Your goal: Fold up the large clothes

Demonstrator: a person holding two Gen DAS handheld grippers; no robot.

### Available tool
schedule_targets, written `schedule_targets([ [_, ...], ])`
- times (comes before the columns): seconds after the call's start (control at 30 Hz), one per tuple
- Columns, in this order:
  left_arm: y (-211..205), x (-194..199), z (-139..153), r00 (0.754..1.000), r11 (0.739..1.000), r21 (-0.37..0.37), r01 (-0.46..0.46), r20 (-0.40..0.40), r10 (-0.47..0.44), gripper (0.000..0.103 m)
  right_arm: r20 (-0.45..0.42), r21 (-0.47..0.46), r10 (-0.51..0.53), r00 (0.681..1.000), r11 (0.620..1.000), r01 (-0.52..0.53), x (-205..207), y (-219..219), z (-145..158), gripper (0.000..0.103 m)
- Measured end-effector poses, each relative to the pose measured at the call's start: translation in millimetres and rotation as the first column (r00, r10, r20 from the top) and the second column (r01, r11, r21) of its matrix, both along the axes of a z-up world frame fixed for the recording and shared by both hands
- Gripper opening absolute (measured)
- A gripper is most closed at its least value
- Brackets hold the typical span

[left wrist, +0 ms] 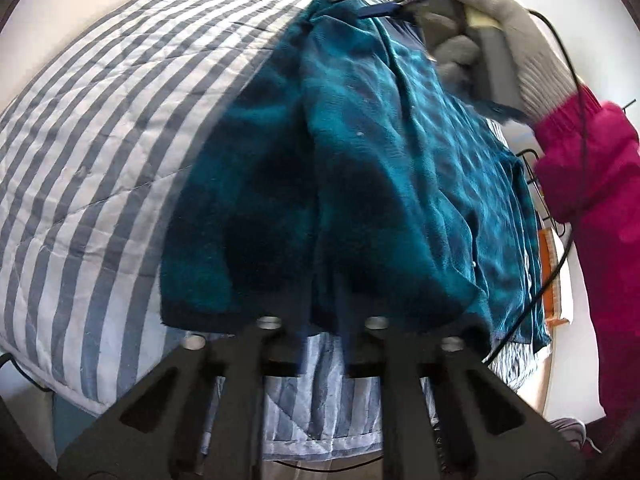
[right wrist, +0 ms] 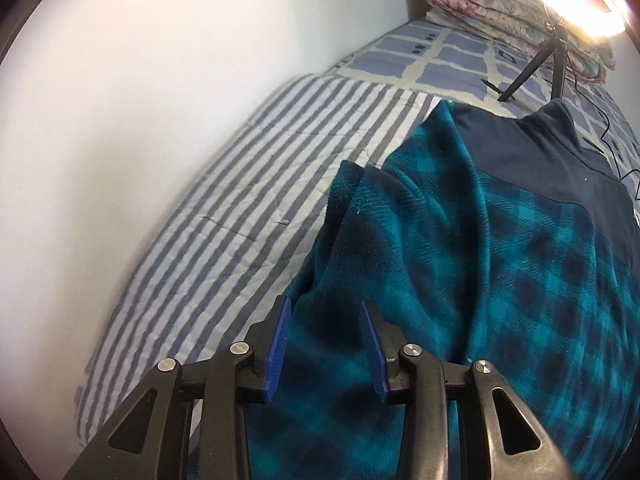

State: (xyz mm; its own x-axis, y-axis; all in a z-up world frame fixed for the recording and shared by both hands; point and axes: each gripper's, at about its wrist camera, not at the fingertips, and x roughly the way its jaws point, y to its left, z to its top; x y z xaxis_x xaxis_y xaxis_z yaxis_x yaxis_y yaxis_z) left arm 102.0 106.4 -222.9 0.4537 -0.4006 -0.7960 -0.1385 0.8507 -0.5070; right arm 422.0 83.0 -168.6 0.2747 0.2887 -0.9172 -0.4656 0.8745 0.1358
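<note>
Home bedroom, bed [right wrist: 224, 208] under striped quilt, checked sheet [right wrist: 448, 60] at the head, rolled floral blanket [right wrist: 500, 4] against plain white wall [right wrist: 140, 80]

- A large fleece garment [right wrist: 500, 264] in a teal-and-dark checked pattern, soft and fuzzy, with a plain dark navy panel and a standing collar at its far end in the right wrist view.
- It lies spread lengthwise on a bed, over a blue-and-white striped quilt, rumpled into long ridges and folds rather than flat.
- One edge is turned over on itself in the right wrist view, forming a raised flap along the side nearest the stripes.
- In the left wrist view the same garment [left wrist: 360, 168] hangs in draped folds, its near hem bunched and in shadow.
</note>
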Motion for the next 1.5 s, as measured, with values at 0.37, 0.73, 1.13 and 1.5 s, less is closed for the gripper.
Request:
schedule_targets([
  [0.37,8.9,-20.8,26.6,0.993,0.997,0.040,-0.070,0.102,0.066,0.000,0.006,-0.077,-0.006,1.000,0.997,0.007,5.4,10.1,-25.3,0.028],
  [0.73,35.8,-45.1,43.7,0.969,0.981,0.031,-0.191,0.167,0.184,0.000,0.055,-0.024,0.019,0.998,1.000,-0.017,4.8,12.0,-4.6,0.000],
  [1.13,53.9,-53.4,21.2,0.960,0.959,0.096,-0.268,0.113,0.257,0.000,0.042,0.081,-0.043,0.998,0.996,0.040,38.4,30.3,-7.3,0.000],
  [1.5,72.6,-50.0,13.9,0.940,0.943,0.006,-0.332,0.087,0.330,0.036,0.022,0.091,-0.015,1.000,0.996,0.013,38.3,35.9,-31.0,0.030],
])
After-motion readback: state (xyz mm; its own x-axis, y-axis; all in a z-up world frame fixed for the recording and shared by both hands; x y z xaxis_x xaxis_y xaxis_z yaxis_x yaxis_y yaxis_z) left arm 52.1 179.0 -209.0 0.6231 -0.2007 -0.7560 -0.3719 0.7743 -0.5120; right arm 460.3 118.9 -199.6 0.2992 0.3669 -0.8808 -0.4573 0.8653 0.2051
